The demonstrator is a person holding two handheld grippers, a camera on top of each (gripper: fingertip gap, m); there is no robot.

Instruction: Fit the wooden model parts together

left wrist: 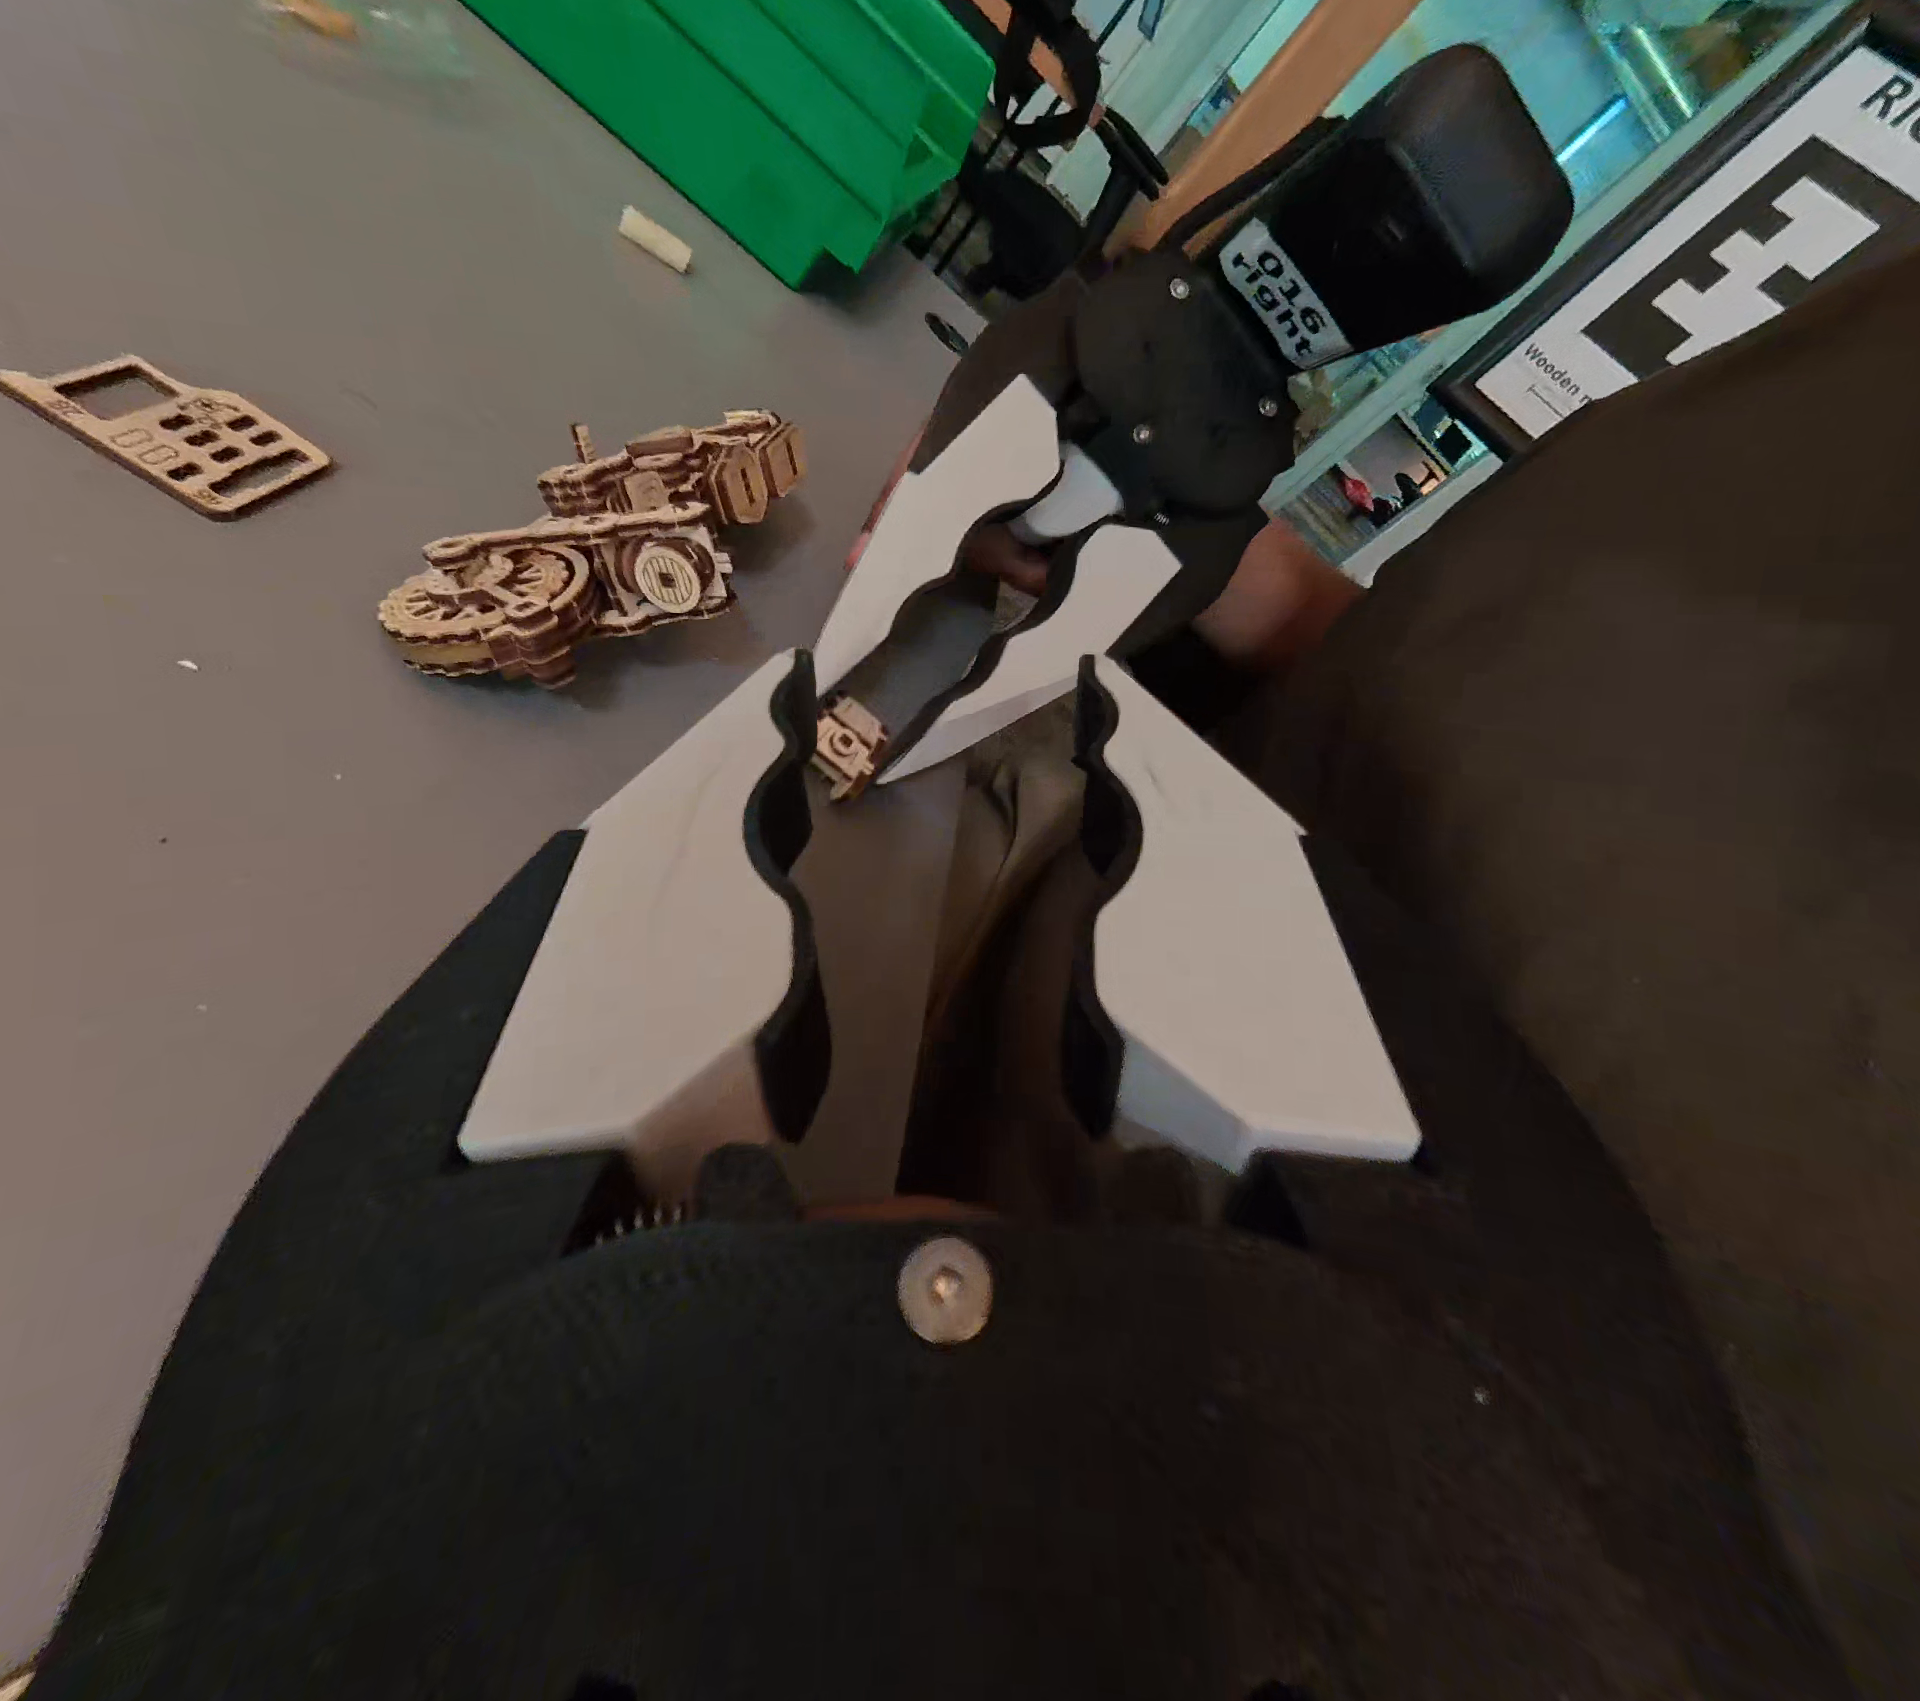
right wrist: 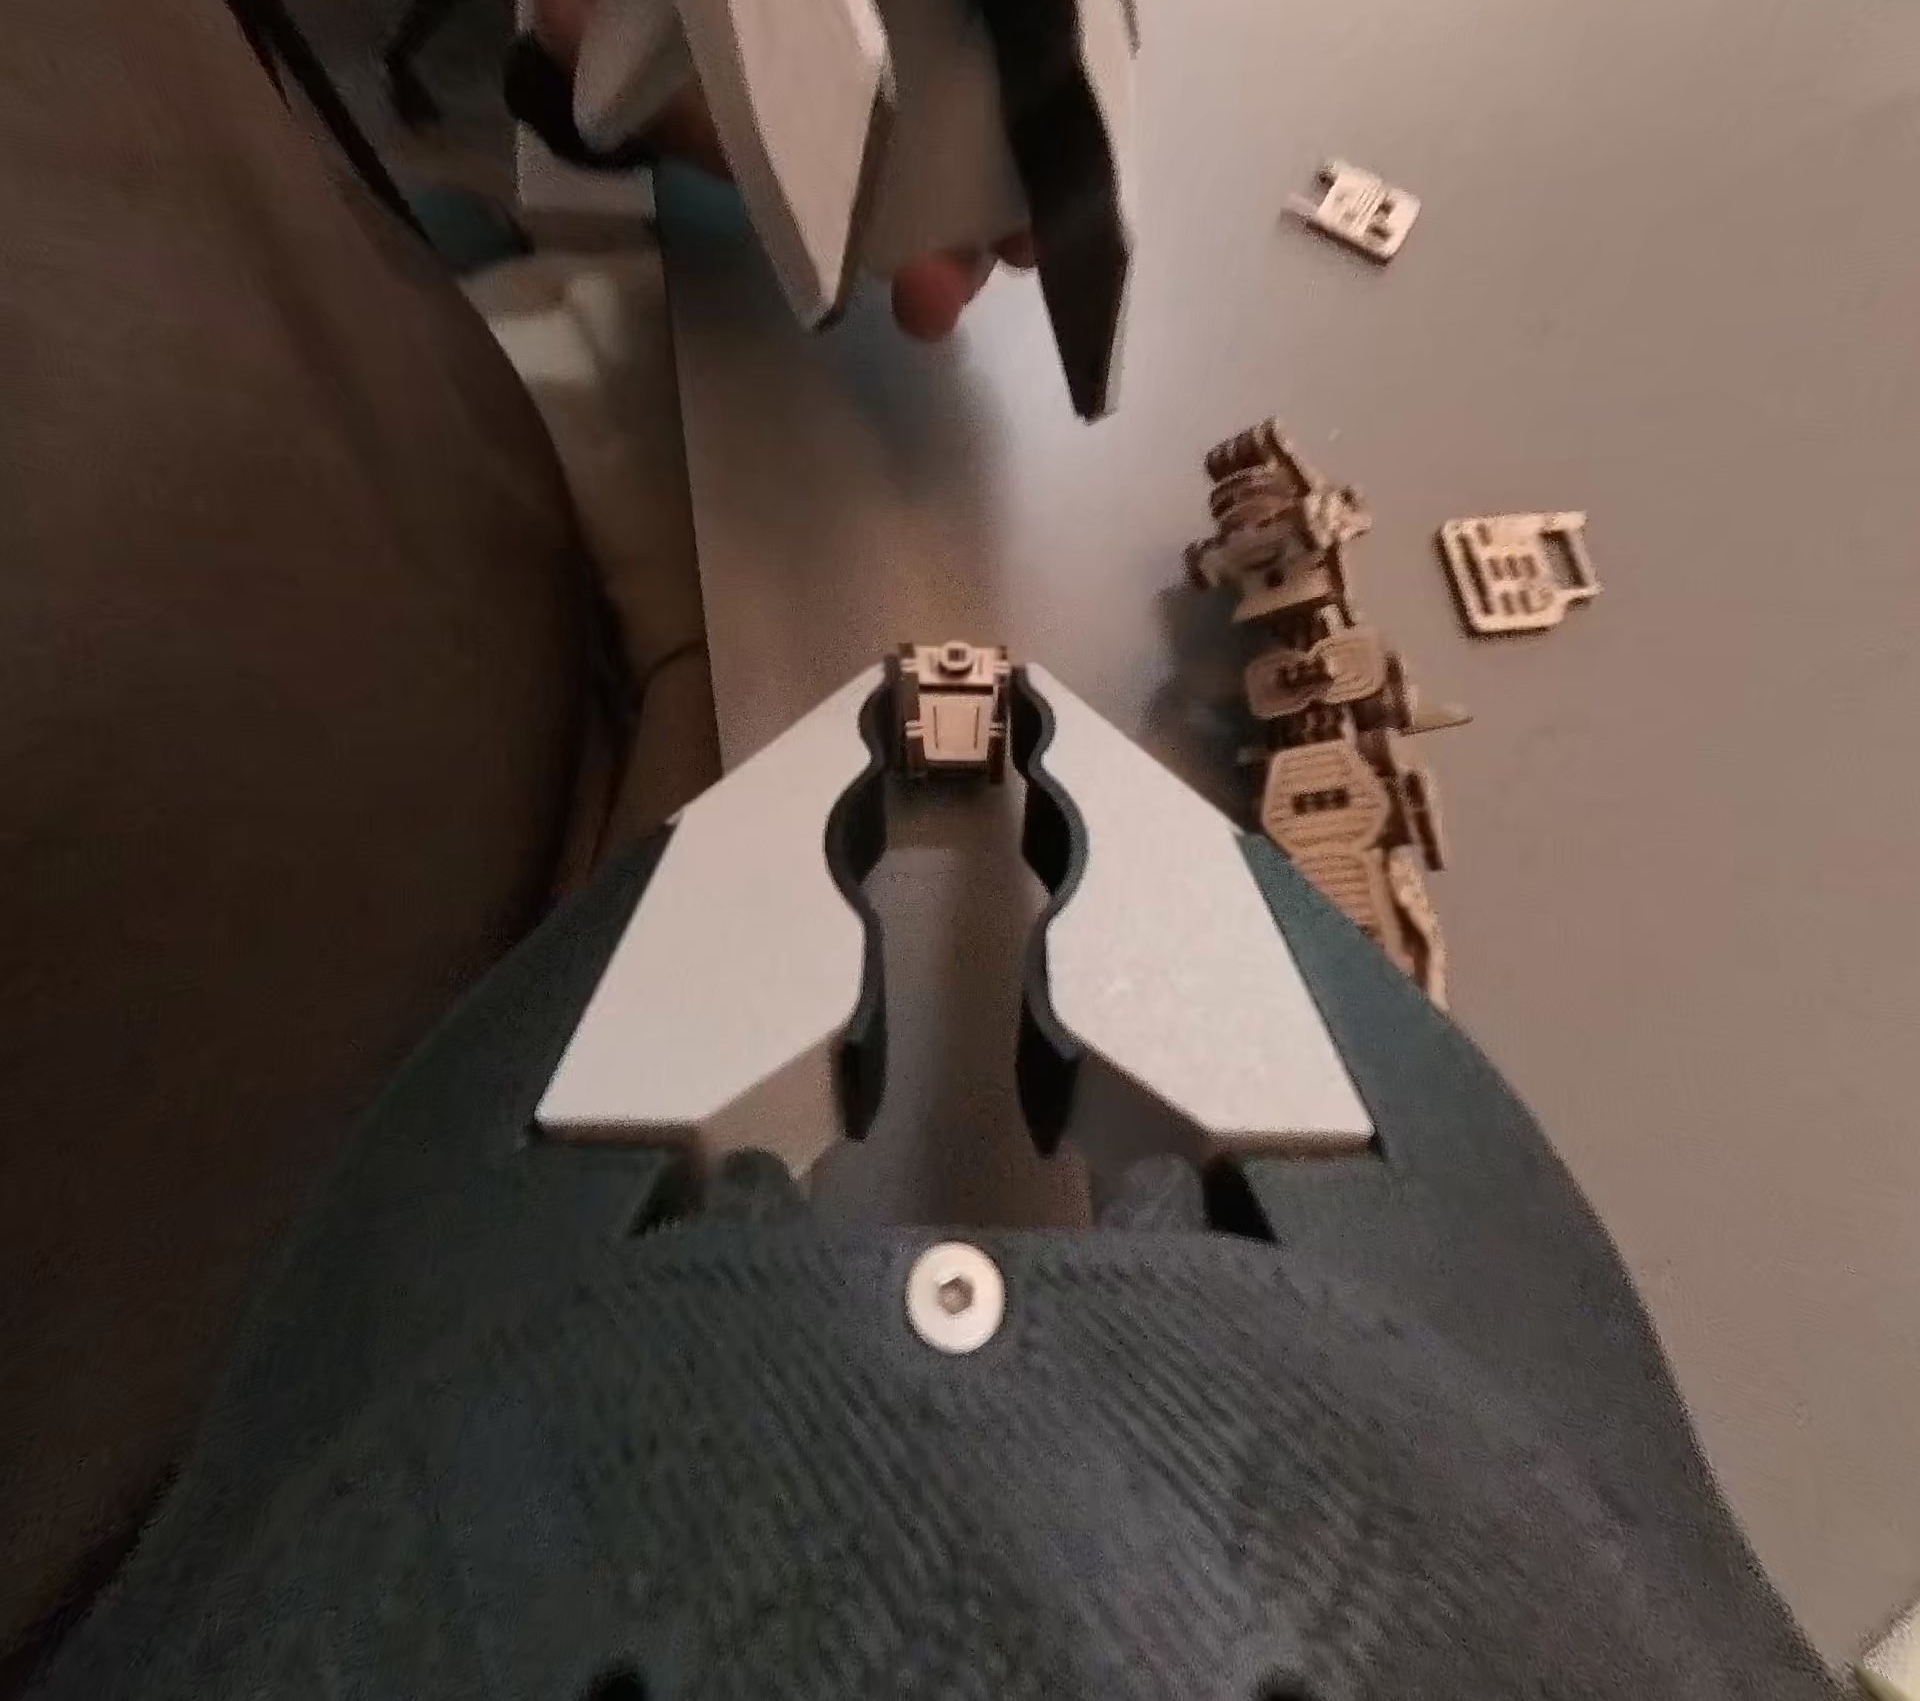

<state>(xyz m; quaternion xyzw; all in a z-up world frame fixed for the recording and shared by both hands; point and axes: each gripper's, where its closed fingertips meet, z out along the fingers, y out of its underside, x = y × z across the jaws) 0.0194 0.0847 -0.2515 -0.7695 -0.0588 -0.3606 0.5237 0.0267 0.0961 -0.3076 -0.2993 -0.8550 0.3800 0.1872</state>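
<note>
Your right tool (right wrist: 948, 695) is clamped on the small tan laser-cut wooden block (right wrist: 948, 721), held at the fingertips just above the grey bench (right wrist: 1558, 301). Your left tool (left wrist: 940, 695) is open and empty, close beside it. The half-built wooden motorcycle model (left wrist: 582, 555) lies nearby — steady it with the left tool, then align the block's tabs squarely before pressing.

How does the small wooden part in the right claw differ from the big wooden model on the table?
The small wooden part is a single boxy block; the big wooden model is long, with spoked wheels. The part is pinched at the right claw tips; the model lies untouched on the grey table. Both are pale laser-cut wood.
</note>
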